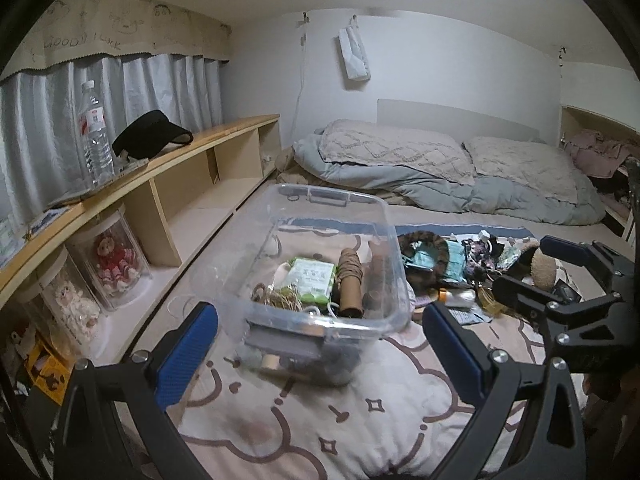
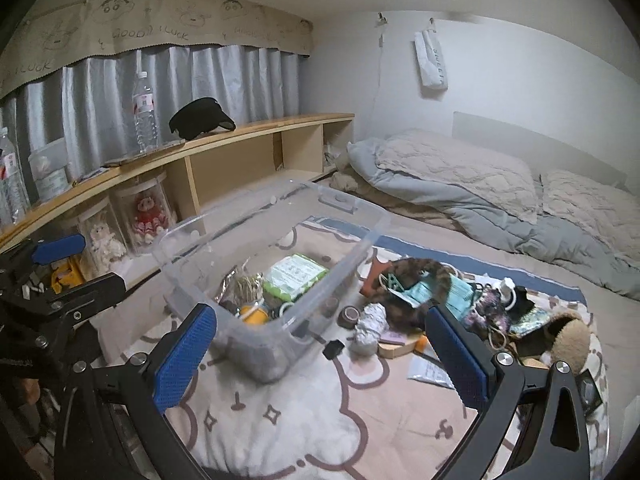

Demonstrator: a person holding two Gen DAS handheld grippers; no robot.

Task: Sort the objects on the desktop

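We saw the clear plastic bin [image 1: 320, 264] standing on the patterned blanket [image 1: 380, 412], in the middle of the bed. Inside it lay a green packet [image 1: 314, 278], a spool of brown twine [image 1: 350, 280] and some loose string [image 1: 276, 300]. Just right of the bin was the pile of small objects [image 2: 452, 304]: a crumpled white wrapper [image 2: 370, 326], a roll of brown tape [image 2: 350, 315], teal face masks [image 2: 440, 290] and a plush toy [image 2: 568, 340].

The left gripper [image 1: 320, 348] hung before the near wall of the bin with its blue fingers wide apart and nothing between them. The right gripper [image 2: 320, 356] was also spread wide and empty, near the corner of the bin.

Beside the bed, on the wooden shelf [image 1: 168, 156], stood a water bottle [image 1: 94, 132] and a black visor [image 1: 150, 140].
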